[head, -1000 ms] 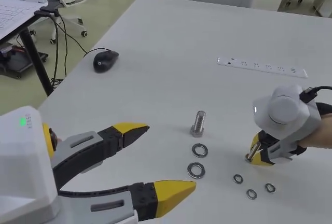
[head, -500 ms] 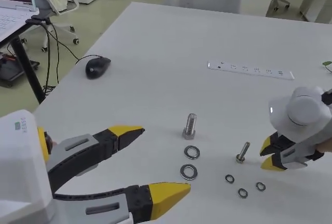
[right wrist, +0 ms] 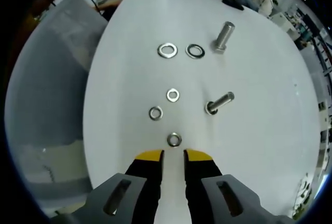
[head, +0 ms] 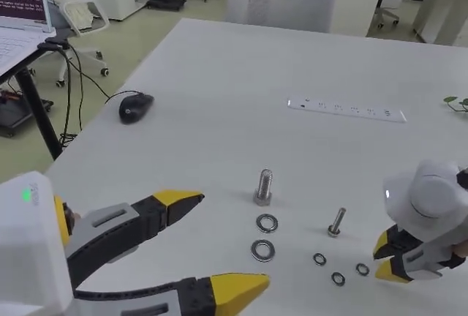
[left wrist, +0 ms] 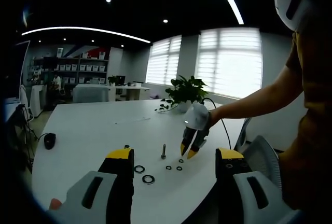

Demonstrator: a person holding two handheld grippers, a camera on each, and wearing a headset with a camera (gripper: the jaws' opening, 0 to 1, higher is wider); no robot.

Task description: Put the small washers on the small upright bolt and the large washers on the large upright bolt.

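R gripper [right wrist: 173, 154] jaws slightly apart, empty; nearest small washer [right wrist: 174, 140] flat on bench [right wrist: 259, 79] just ahead of tips, a thin shiny steel ring. L gripper [head: 234, 239] jaws wide open, empty

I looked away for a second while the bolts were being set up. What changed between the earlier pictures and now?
The right gripper let go of the small bolt, which now stands upright alone, and drew back toward the person, near the small washers. The open left gripper, large bolt and large washers stayed as they were.
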